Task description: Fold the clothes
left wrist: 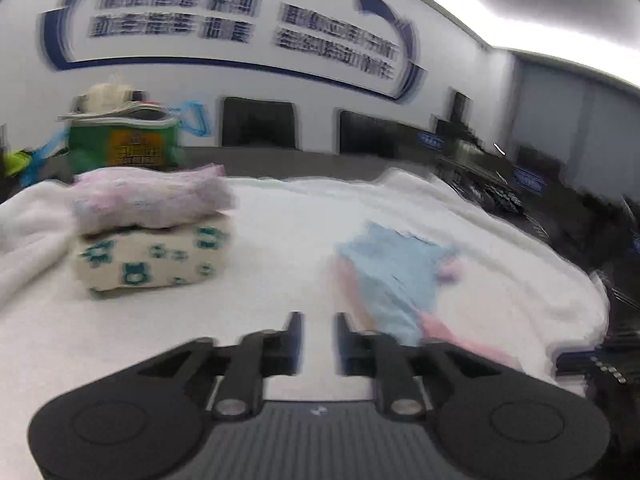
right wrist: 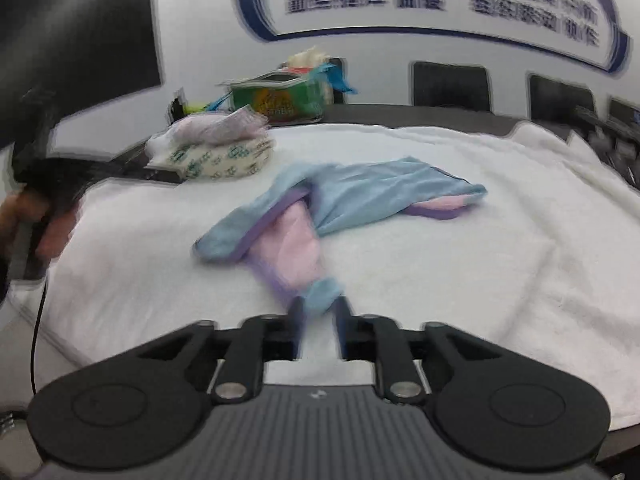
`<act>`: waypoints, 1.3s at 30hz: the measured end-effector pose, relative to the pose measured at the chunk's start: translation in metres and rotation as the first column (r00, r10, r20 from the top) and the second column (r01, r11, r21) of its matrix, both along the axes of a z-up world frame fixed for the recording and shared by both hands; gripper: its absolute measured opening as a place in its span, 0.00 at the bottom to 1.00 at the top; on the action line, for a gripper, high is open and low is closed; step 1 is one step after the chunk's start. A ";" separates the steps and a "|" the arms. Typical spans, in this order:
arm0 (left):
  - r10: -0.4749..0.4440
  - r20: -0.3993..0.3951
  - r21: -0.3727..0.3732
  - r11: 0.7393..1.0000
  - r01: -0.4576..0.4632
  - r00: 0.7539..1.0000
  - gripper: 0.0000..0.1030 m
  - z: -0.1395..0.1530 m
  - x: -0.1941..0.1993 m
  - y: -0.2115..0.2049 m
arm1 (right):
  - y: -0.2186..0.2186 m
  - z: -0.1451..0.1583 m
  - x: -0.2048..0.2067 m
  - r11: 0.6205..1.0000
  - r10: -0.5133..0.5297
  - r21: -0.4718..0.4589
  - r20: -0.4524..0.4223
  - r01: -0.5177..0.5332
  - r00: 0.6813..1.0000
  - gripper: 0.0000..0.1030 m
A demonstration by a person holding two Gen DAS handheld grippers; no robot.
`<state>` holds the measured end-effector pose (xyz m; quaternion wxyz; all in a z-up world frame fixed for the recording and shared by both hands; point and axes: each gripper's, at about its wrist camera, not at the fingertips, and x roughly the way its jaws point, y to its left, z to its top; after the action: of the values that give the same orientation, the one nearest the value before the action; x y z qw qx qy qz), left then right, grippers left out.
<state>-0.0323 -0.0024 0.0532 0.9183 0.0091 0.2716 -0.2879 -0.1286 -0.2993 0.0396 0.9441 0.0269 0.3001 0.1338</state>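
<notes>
Blue-and-pink garment (right wrist: 344, 204) lay crumpled mid-towel (right wrist: 480, 264). My right gripper (right wrist: 319, 312) stood narrowly parted at its nearest corner; my left gripper (left wrist: 319, 330) hovered empty, narrow. I judged spreading it flat came first.

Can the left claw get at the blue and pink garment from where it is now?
Probably yes. The left claw is open and holds nothing, the blue and pink garment lies just ahead to its right on the white blanket, and nothing stands between them.
</notes>
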 end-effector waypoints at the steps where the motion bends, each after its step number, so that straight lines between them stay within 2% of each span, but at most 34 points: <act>1: -0.047 0.020 0.021 0.999 0.047 0.999 0.63 -0.003 -0.008 -0.010 | -0.004 -0.004 0.013 1.000 -0.016 0.026 -0.018 0.017 1.000 0.39; 2: -0.093 0.047 0.049 0.995 0.091 0.995 0.69 -0.006 -0.016 -0.021 | -0.008 -0.011 0.029 0.998 -0.036 0.048 -0.050 0.038 0.998 0.46; 4: -0.140 0.119 0.177 0.977 0.118 0.983 0.69 -0.019 -0.028 -0.044 | -0.011 -0.025 0.056 0.993 -0.039 0.104 -0.124 0.052 0.992 0.45; 5: -0.153 0.138 0.249 0.962 0.115 0.979 0.66 -0.027 -0.030 -0.055 | -0.011 -0.029 0.061 0.990 -0.013 0.135 -0.132 0.031 0.991 0.40; 6: -0.163 0.141 0.303 0.946 0.114 0.977 0.62 -0.034 -0.030 -0.065 | -0.009 -0.029 0.063 0.988 0.027 0.156 -0.118 -0.008 0.993 0.11; 7: -0.149 0.079 0.278 0.953 0.122 0.986 0.43 -0.038 -0.020 -0.067 | -0.007 -0.027 0.065 0.986 0.052 0.165 -0.100 -0.035 0.994 0.03; 8: -0.130 -0.003 0.209 0.970 0.128 0.992 0.12 -0.040 -0.008 -0.064 | -0.006 -0.020 0.063 0.989 0.042 0.148 -0.073 -0.030 0.996 0.04; 9: -0.101 -0.089 0.123 0.986 0.112 0.991 0.03 -0.041 0.006 -0.057 | -0.005 -0.014 0.062 0.991 0.032 0.131 -0.047 -0.026 0.998 0.04; 10: -0.065 -0.161 0.041 0.996 0.073 0.985 0.04 -0.040 0.019 -0.046 | -0.004 -0.007 0.060 0.993 0.023 0.114 -0.020 -0.021 1.000 0.04; 12: -0.024 -0.222 -0.109 0.994 0.000 0.975 0.04 -0.031 0.027 -0.024 | -0.009 0.015 0.052 0.995 0.008 0.100 0.053 -0.013 0.999 0.03; 13: -0.051 -0.250 -0.259 0.966 -0.016 0.967 0.04 -0.023 0.025 -0.004 | -0.013 0.028 0.045 0.995 0.011 0.100 0.085 -0.019 0.996 0.03; 14: -0.082 -0.272 -0.403 0.914 -0.037 0.959 0.04 -0.015 0.023 0.015 | -0.016 0.042 0.036 0.995 0.020 0.095 0.114 -0.031 0.993 0.03; 15: -0.110 -0.288 -0.525 0.849 -0.061 0.951 0.04 -0.007 0.021 0.032 | -0.019 0.053 0.029 0.994 0.037 0.094 0.126 -0.049 0.991 0.03; 17: -0.117 -0.311 -0.640 0.759 -0.117 0.943 0.05 0.002 0.012 0.048 | -0.025 0.072 0.018 0.994 0.058 0.088 0.140 -0.071 0.988 0.03; 18: -0.087 -0.339 -0.629 0.761 -0.157 0.937 0.06 0.002 0.013 0.050 | -0.027 0.070 0.026 0.996 0.037 0.075 0.112 -0.046 0.993 0.03; 19: -0.020 -0.353 -0.590 0.781 -0.206 0.935 0.16 0.000 0.016 0.049 | -0.028 0.068 0.033 0.998 0.016 0.061 0.085 -0.021 0.996 0.03; 20: 0.048 -0.364 -0.549 0.796 -0.256 0.930 0.38 -0.003 0.019 0.048 | -0.030 0.065 0.041 0.999 -0.006 0.047 0.058 0.003 0.998 0.06; 21: 0.120 -0.366 -0.502 0.810 -0.304 0.923 0.48 -0.006 0.022 0.046 | -0.032 0.063 0.048 0.999 -0.028 0.032 0.031 0.027 0.999 0.10; 22: 0.206 -0.342 -0.432 0.832 -0.348 0.917 0.52 -0.010 0.025 0.043 | -0.033 0.058 0.057 0.998 -0.069 -0.008 0.007 0.069 0.998 0.11; 23: 0.264 -0.314 -0.379 0.846 -0.375 0.912 0.51 -0.013 0.025 0.043 | -0.030 0.050 0.064 0.987 -0.132 -0.088 0.001 0.132 0.991 0.12; 24: 0.280 -0.289 -0.345 0.861 -0.373 0.915 0.51 -0.015 0.021 0.045 | -0.026 0.045 0.061 0.982 -0.136 -0.129 0.021 0.137 0.991 0.12; 25: 0.286 -0.263 -0.316 0.877 -0.362 0.921 0.51 -0.016 0.017 0.046 | -0.023 0.040 0.058 0.975 -0.138 -0.170 0.041 0.143 0.990 0.13; 26: 0.249 -0.233 -0.308 0.898 -0.315 0.940 0.51 -0.013 0.010 0.044 | -0.019 0.037 0.053 0.973 -0.121 -0.192 0.063 0.131 0.991 0.19; 27: 0.209 -0.195 -0.293 0.920 -0.260 0.958 0.51 -0.010 0.004 0.040 | -0.016 0.037 0.042 0.982 -0.064 -0.174 0.085 0.078 0.994 0.31; 28: 0.153 -0.123 -0.248 0.952 -0.180 0.980 0.51 -0.003 -0.004 0.026 | -0.013 0.038 0.033 0.984 -0.020 -0.175 0.108 0.038 0.994 0.34; 29: 0.103 -0.039 -0.173 0.979 -0.108 0.994 0.51 0.005 -0.017 0.013 | -0.008 0.037 0.024 0.980 0.022 -0.199 0.137 0.006 0.990 0.35; 30: 0.046 0.049 -0.067 0.997 -0.043 0.998 0.52 0.009 -0.028 -0.005 | -0.002 0.036 0.020 0.970 0.055 -0.241 0.152 -0.017 0.987 0.35; 31: -0.016 0.126 0.046 0.999 0.011 0.992 0.52 0.007 -0.037 -0.026 | 0.005 0.032 0.021 0.958 0.077 -0.286 0.147 -0.032 0.986 0.35; 32: -0.078 0.173 0.139 0.989 0.054 0.982 0.52 0.002 -0.042 -0.044 | 0.010 0.028 0.023 0.945 0.092 -0.325 0.139 -0.042 0.986 0.35; 33: -0.139 0.206 0.231 0.969 0.090 0.969 0.52 -0.004 -0.045 -0.062 | 0.012 0.023 0.027 0.935 0.089 -0.352 0.123 -0.041 0.988 0.35; 34: -0.174 0.200 0.302 0.947 0.108 0.964 0.46 -0.012 -0.043 -0.075 | 0.014 0.017 0.032 0.925 0.086 -0.378 0.106 -0.040 0.991 0.35; 35: -0.183 0.180 0.336 0.935 0.114 0.967 0.36 -0.018 -0.041 -0.081 | 0.016 0.012 0.036 0.916 0.078 -0.400 0.091 -0.035 0.993 0.35; 37: -0.196 0.142 0.398 0.909 0.126 0.970 0.34 -0.029 -0.036 -0.092 | 0.015 0.004 0.042 0.918 0.056 -0.395 0.071 -0.023 0.996 0.35; 39: -0.197 0.129 0.413 0.902 0.128 0.972 0.34 -0.033 -0.033 -0.094 | 0.020 -0.001 0.044 0.922 0.069 -0.386 0.066 -0.039 0.995 0.35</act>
<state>-0.0649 -0.0967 0.0201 0.8890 0.2442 0.2453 -0.2998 -0.0850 -0.2794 0.0383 0.9380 -0.1721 0.2840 0.0993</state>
